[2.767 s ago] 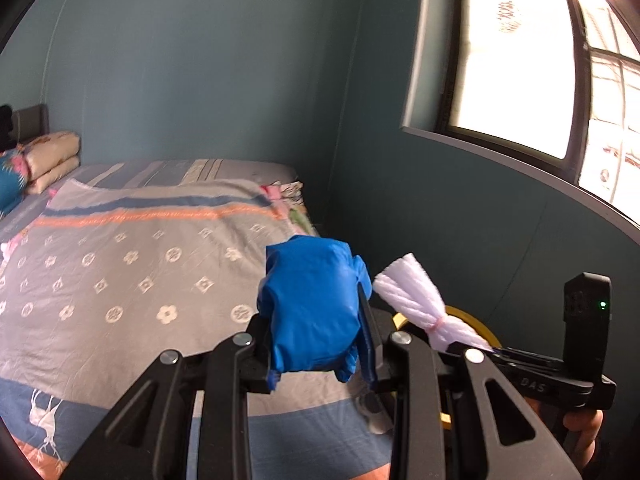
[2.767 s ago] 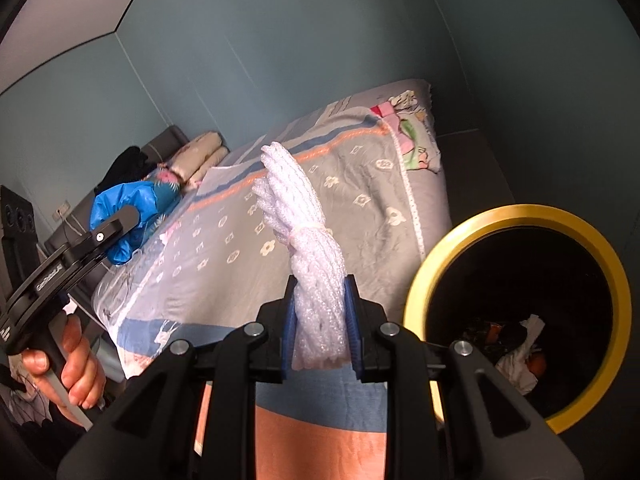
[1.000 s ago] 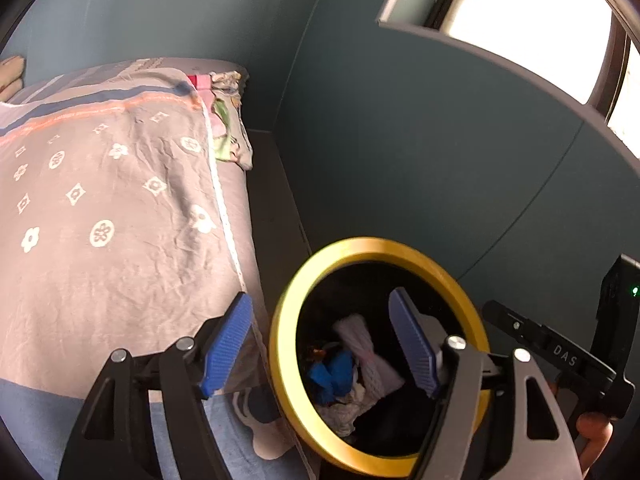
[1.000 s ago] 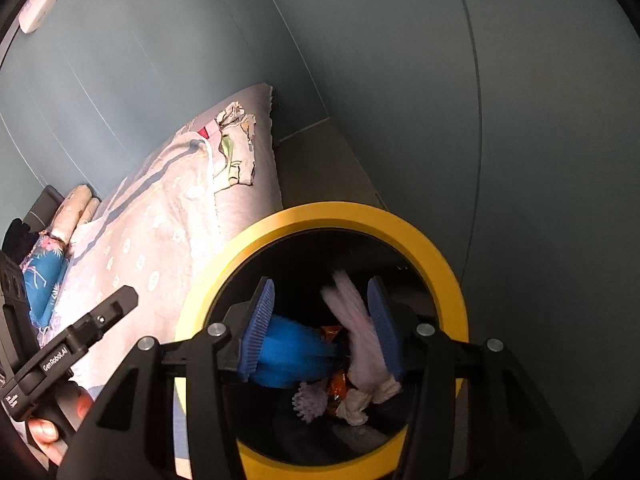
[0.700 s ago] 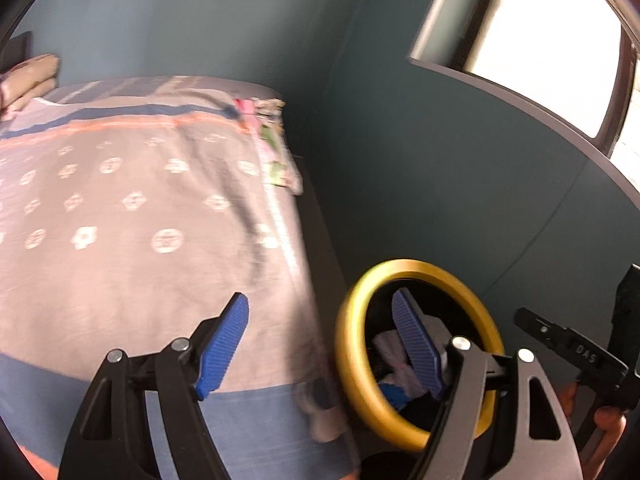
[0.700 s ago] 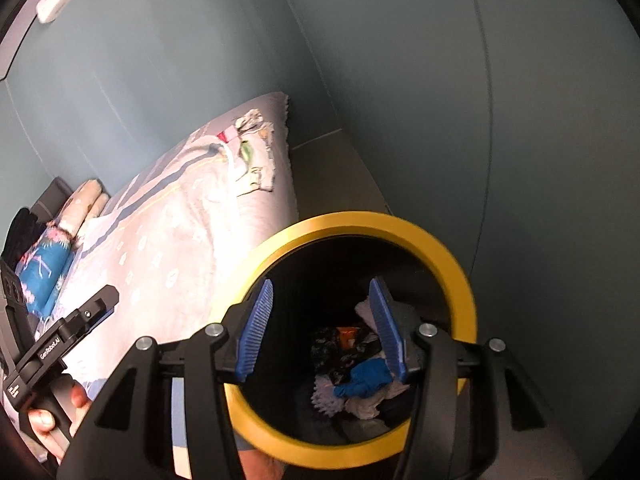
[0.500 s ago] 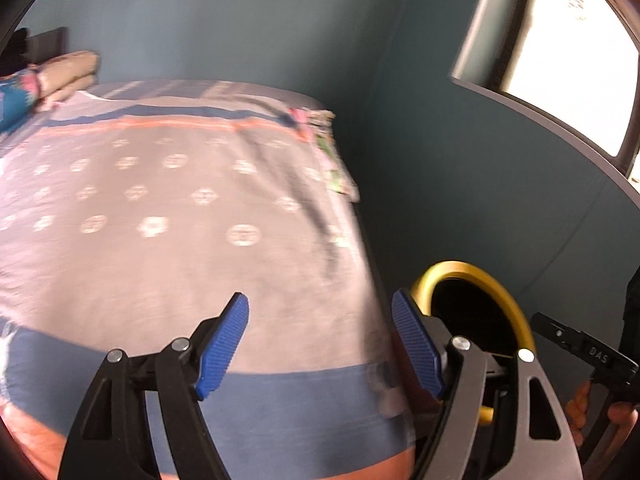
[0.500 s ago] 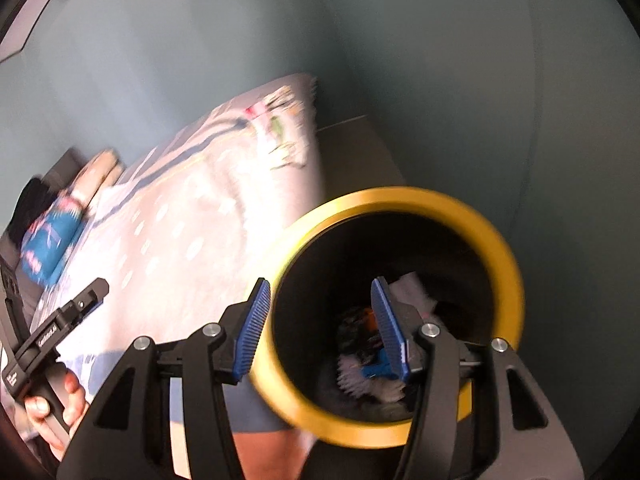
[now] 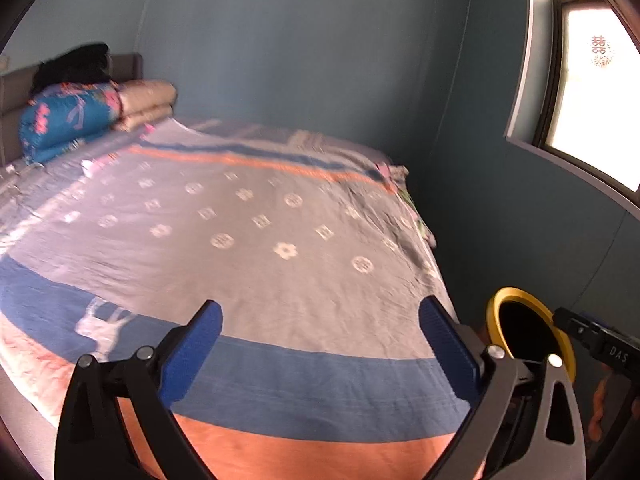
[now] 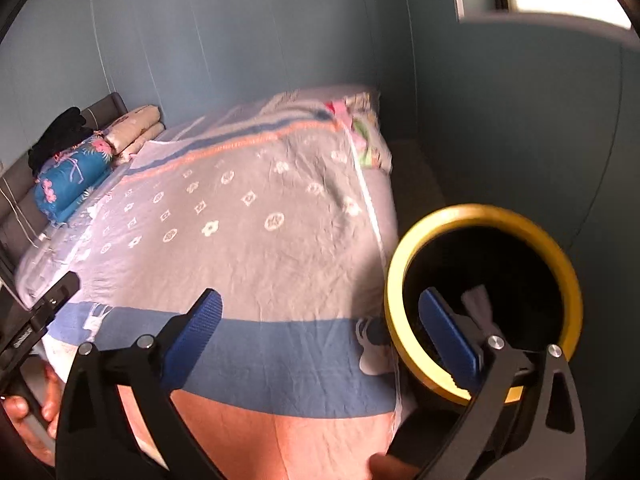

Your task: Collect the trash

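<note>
The trash bin with a yellow rim [image 10: 484, 216] stands on the floor beside the bed's right edge; a pale piece of trash [image 10: 478, 300] shows inside its dark hollow. In the left wrist view the bin [image 9: 496, 316] is small at the lower right. My left gripper [image 9: 320, 340] is open and empty over the foot of the bed. My right gripper [image 10: 320, 336] is open and empty, its right finger in front of the bin's mouth. The other gripper's body shows at the left edge of the right wrist view [image 10: 36, 320].
A bed with a grey patterned cover [image 9: 248, 232] with blue and orange bands fills the middle. Folded quilts [image 9: 68, 120] and dark clothes [image 9: 76, 68] lie at its head. Teal walls surround it; a window [image 9: 592, 80] is at the right.
Both grippers dropped the blue and the white trash into the bin, opened, and have swung up and left away from it toward the bed.
</note>
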